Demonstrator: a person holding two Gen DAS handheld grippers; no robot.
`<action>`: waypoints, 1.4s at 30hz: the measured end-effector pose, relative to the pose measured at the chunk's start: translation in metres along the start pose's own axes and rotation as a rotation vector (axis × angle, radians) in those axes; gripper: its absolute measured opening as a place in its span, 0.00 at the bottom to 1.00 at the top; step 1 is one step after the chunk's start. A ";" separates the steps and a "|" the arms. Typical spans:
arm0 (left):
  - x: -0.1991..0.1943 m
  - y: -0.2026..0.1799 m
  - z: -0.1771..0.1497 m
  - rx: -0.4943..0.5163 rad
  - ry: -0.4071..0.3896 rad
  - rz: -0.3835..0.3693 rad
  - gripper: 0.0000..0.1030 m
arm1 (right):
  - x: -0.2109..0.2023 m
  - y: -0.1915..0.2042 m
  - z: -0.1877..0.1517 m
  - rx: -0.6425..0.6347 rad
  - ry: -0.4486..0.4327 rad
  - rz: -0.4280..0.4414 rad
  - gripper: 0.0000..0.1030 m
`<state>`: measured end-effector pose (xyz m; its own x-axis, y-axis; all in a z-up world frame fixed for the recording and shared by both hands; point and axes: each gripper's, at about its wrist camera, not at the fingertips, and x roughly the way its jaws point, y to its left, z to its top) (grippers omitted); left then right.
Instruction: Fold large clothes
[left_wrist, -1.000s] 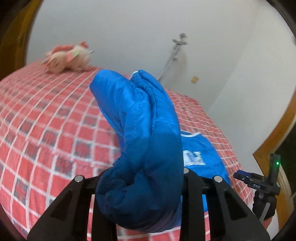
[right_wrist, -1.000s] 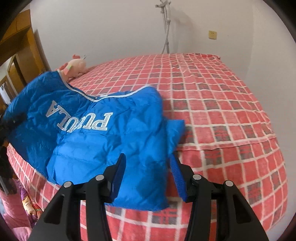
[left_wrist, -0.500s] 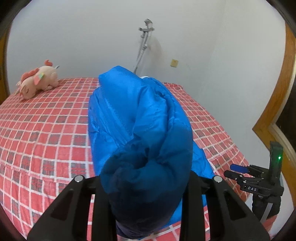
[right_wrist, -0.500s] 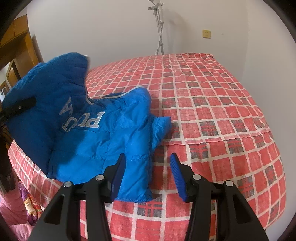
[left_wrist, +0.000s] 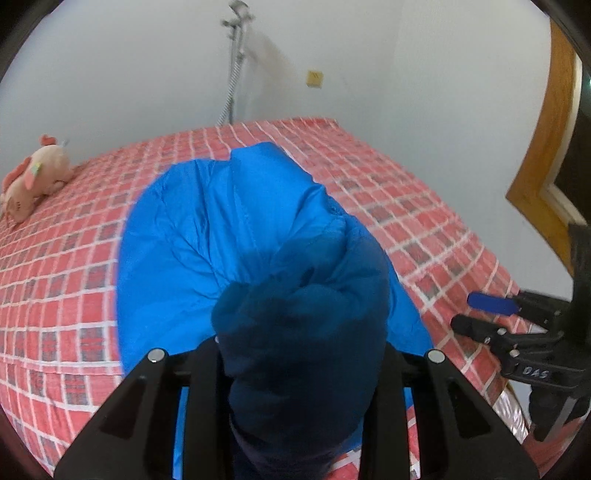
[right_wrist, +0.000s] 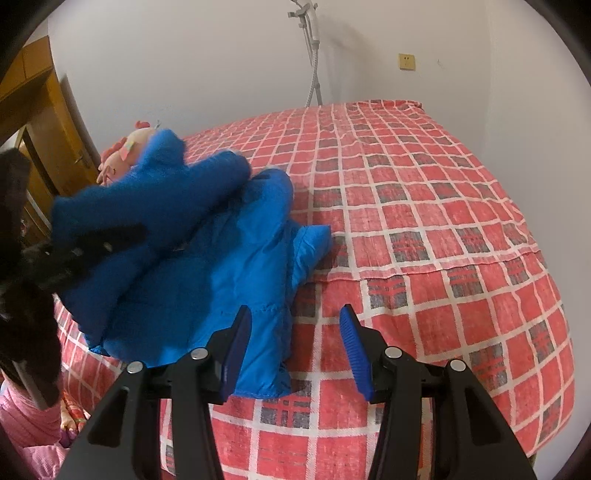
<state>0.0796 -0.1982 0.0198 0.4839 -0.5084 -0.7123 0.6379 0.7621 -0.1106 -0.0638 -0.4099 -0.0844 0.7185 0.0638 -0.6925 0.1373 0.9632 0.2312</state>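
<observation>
The left gripper (left_wrist: 299, 373) pinched a fat bunch of the blue jacket (left_wrist: 229, 236). A second before, that side hung open with white letters showing; now it was swung over the rest, so the first fold looked nearly done. The jacket lay at the near edge of the red checked bed (right_wrist: 424, 206). The right gripper (right_wrist: 293, 345) hovered with its jaws spread and empty. Only the left view showed the squeeze; only the right view showed the loose hem.
</observation>
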 end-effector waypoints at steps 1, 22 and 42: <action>0.007 -0.002 -0.002 0.009 0.015 -0.005 0.28 | 0.001 0.000 0.000 0.001 0.004 0.002 0.48; -0.009 0.000 -0.015 0.004 0.038 -0.241 0.62 | 0.010 0.003 0.038 0.026 0.048 0.098 0.59; -0.020 0.130 -0.012 -0.188 -0.019 0.073 0.63 | 0.119 0.049 0.091 0.126 0.393 0.338 0.69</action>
<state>0.1455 -0.0846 0.0109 0.5374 -0.4550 -0.7101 0.4782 0.8579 -0.1879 0.0902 -0.3791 -0.0934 0.4302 0.4818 -0.7634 0.0401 0.8346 0.5493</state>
